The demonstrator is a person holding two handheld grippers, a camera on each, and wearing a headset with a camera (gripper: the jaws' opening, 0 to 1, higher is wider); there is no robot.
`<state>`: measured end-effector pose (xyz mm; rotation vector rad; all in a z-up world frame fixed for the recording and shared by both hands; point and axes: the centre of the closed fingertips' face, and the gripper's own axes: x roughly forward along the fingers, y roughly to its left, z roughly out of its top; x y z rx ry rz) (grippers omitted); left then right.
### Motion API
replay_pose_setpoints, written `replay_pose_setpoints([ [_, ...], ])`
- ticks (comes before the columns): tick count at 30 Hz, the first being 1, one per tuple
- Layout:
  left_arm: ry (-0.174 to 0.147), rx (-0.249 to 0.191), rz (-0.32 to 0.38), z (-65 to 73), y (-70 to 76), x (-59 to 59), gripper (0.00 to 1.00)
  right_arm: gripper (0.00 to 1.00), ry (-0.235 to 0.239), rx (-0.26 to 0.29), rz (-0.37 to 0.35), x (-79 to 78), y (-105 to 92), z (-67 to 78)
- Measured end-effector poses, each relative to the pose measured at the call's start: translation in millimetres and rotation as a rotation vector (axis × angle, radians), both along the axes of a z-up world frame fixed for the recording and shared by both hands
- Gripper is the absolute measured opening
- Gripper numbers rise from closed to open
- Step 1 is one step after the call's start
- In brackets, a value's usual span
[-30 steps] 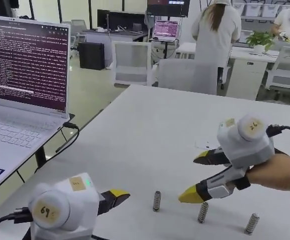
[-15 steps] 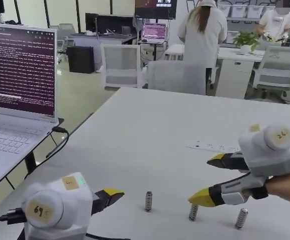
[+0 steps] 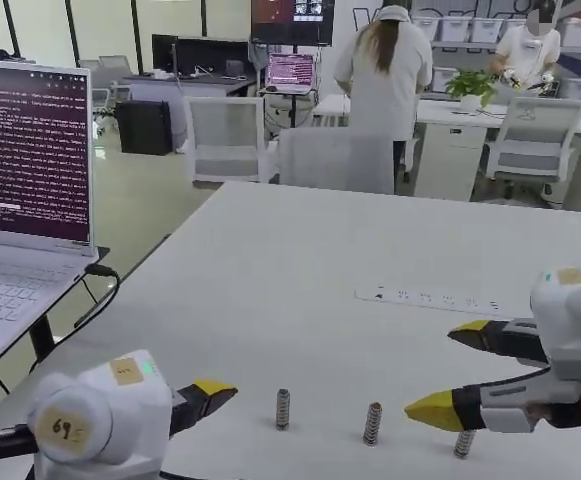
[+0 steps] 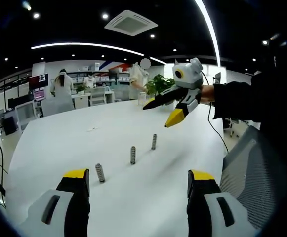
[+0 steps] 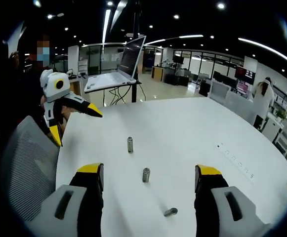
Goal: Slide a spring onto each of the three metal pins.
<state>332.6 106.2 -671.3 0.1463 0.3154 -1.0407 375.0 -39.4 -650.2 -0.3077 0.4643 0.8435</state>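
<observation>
Three springs [image 3: 373, 423] are seen standing in a row on the table [image 3: 300, 260] (the pins are presumably hidden inside). The left claw [image 4: 137, 174] and the right claw [image 3: 446, 370] are held wide open and empty, kept off the row, probably so nothing is knocked.

Right gripper [image 3: 436, 370]: drawn back rightward.
Lower of its fingers [image 3: 432, 408]: tip now right of the middle spring [image 3: 373, 423], formerly left.

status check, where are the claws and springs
Left claw open, empty. Right claw open, empty, hovering near the end spring. Three springs standing in a row on the table, none held. Nothing in the way.
</observation>
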Motion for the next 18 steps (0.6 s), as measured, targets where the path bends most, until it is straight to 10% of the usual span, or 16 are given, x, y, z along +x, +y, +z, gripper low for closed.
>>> replay_pose_setpoints([
  [18,-0.008,-0.013,-0.001,6.3,-2.6,-4.1,0.79,0.76,-0.021,0.046,-0.125,-41.2,-42.6,-0.1],
])
